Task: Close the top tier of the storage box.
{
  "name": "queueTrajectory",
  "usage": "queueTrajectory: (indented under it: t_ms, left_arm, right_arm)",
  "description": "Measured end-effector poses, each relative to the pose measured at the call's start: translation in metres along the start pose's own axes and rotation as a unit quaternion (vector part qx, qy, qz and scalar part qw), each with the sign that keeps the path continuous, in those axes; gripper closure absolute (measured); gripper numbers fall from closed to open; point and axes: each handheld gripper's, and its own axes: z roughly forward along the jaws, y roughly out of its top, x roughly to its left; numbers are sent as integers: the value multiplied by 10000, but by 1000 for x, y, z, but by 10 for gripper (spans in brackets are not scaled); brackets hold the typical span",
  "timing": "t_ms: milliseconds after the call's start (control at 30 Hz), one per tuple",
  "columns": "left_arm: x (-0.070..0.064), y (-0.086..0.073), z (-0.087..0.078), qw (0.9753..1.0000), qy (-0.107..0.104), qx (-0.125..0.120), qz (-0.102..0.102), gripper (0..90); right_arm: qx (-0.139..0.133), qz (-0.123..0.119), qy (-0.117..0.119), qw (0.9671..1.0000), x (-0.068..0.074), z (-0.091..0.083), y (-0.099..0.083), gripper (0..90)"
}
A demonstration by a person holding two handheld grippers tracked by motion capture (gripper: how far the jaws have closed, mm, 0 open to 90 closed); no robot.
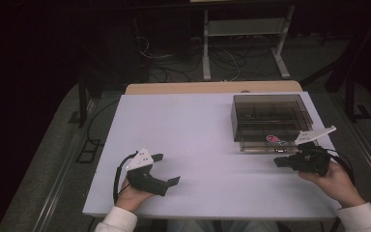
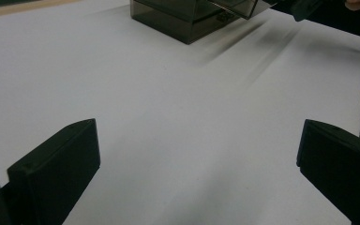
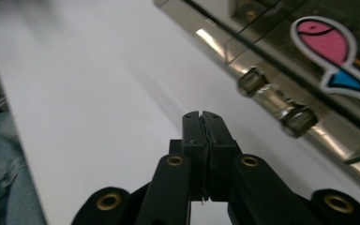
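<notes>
A smoky transparent box point(image 1: 270, 118) with a latch sits at the back right of the white table point(image 1: 193, 135); a pink and blue fish sticker point(image 3: 330, 54) is on its front, beside the clear latch point(image 3: 274, 101). My right gripper point(image 1: 278, 162) is shut with nothing between its jaws, held just in front of the box's near edge; its tips point(image 3: 201, 117) point along the box front. My left gripper point(image 1: 166, 169) rests open at the front left of the table, its jaws wide apart over bare surface point(image 2: 192, 154). The box corner point(image 2: 187, 18) lies far ahead of it.
The table's front edge runs close to both hands. A wooden strip point(image 1: 212, 88) borders the table's far edge. Beyond it are cables and a metal stand point(image 1: 244, 43) on the dark floor.
</notes>
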Motion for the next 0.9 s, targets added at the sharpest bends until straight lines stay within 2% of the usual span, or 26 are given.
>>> queueTrajectory:
  t_ms: [267, 433, 533, 900]
  left_arm:
    - [0, 0, 0, 10000, -4, -5, -4, 0]
    - [0, 0, 0, 10000, -6, -2, -10, 0]
    - [0, 0, 0, 10000, -6, -7, -13, 0]
    - [0, 0, 1, 10000, -6, 5, -8, 0]
  right_arm:
    - [-97, 92, -155, 9998, -4, -2, 4, 891]
    - [-130, 79, -234, 9996, -4, -1, 5, 892]
    - [-62, 35, -303, 9995, -4, 0, 6, 892]
    - [-128, 56, -312, 9994, -7, -1, 9, 892]
